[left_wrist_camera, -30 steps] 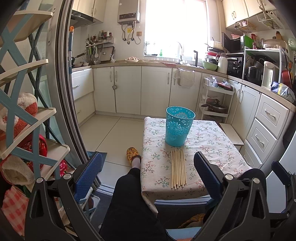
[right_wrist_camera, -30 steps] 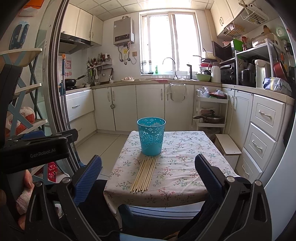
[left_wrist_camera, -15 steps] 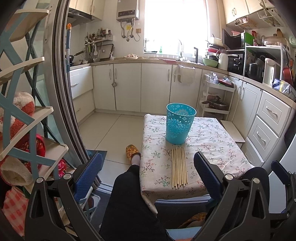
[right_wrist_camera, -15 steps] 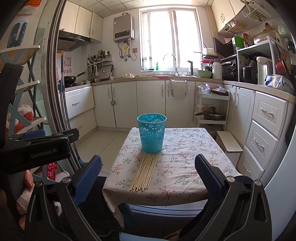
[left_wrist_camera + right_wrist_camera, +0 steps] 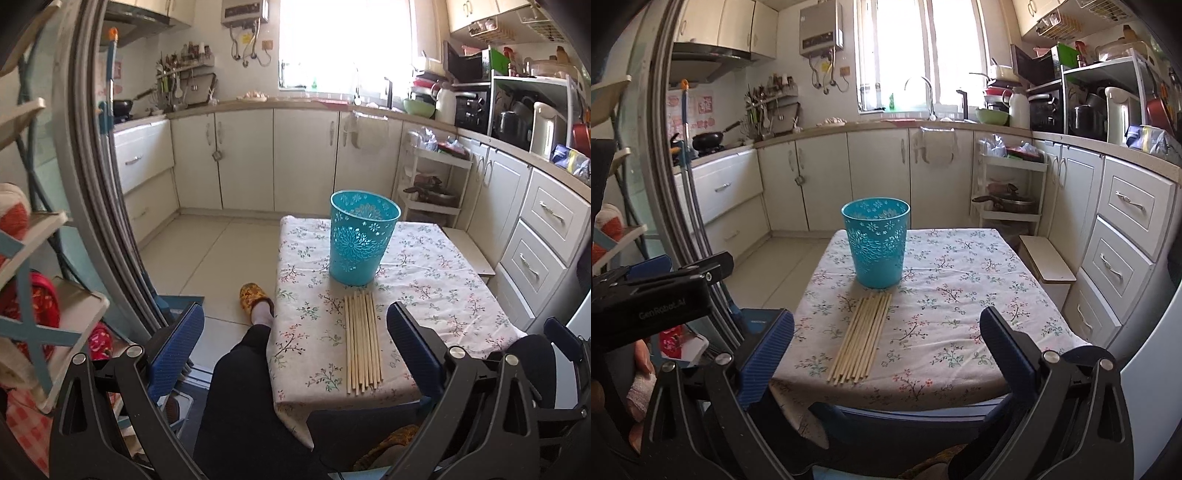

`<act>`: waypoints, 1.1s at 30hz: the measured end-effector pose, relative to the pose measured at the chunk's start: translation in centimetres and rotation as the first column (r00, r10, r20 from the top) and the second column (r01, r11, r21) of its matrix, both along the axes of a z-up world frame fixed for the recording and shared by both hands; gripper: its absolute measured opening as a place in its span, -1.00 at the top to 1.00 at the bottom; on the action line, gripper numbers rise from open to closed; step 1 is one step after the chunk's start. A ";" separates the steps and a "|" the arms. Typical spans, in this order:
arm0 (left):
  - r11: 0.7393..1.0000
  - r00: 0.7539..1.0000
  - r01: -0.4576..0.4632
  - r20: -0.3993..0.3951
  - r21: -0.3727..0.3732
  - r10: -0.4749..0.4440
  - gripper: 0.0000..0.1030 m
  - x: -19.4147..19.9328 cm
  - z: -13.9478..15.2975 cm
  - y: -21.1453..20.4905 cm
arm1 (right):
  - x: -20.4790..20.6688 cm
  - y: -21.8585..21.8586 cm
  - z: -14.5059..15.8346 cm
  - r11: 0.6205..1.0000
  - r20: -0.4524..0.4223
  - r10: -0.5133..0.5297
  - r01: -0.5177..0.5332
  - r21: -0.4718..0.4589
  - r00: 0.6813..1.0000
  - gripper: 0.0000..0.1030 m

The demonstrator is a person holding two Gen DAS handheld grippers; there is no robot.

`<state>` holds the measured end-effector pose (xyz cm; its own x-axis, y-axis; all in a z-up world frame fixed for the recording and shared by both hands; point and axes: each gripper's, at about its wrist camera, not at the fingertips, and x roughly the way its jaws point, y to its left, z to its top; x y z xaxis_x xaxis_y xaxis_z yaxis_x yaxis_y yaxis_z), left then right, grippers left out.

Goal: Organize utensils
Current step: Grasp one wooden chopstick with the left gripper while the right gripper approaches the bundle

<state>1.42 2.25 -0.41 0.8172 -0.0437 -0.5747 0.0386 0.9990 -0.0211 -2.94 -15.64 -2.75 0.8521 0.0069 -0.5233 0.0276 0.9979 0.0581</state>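
Several wooden chopsticks [image 5: 361,341] [image 5: 862,338] lie side by side on a small table with a floral cloth [image 5: 436,291] [image 5: 964,295]. Just behind them stands an upright turquoise perforated cup [image 5: 362,242] [image 5: 877,242]. My left gripper [image 5: 295,349] is open, held short of the table's near edge and empty. My right gripper [image 5: 886,349] is also open and empty, hovering before the near edge, with the chopsticks ahead between its blue pads. The left gripper's black body [image 5: 653,306] shows at the left of the right wrist view.
A person's leg in black trousers [image 5: 243,369] with a yellow slipper [image 5: 251,295] is left of the table. A shelf rack [image 5: 33,295] stands at far left. Kitchen cabinets [image 5: 875,177], drawers [image 5: 1123,240] and a white trolley [image 5: 1008,195] surround the table.
Both grippers have edged forward towards the table; the cup and chopsticks look slightly nearer and larger. Both stay open and nothing on the table has moved.
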 end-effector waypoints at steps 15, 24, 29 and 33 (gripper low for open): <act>1.000 0.978 -0.010 -0.210 -0.030 0.004 -0.85 11.1 -8.6 -1.2 | 12.9 -1.6 -10.4 0.997 -0.260 0.051 -0.035 0.065 0.964 0.24; 1.000 0.956 -0.006 -0.293 -0.011 0.003 -0.85 15.5 -12.7 -2.8 | 19.3 -1.0 -15.6 0.992 -0.361 0.097 -0.062 0.109 0.927 0.62; 1.000 0.945 -0.007 -0.326 -0.026 -0.002 -0.85 17.6 -13.9 -2.9 | 20.6 -1.3 -16.5 0.992 -0.386 0.107 -0.070 0.108 0.917 0.68; 0.998 0.935 0.001 -0.353 -0.055 -0.021 -0.85 19.2 -14.6 -2.8 | 20.9 -1.2 -16.3 0.988 -0.383 0.152 -0.135 0.070 0.911 0.77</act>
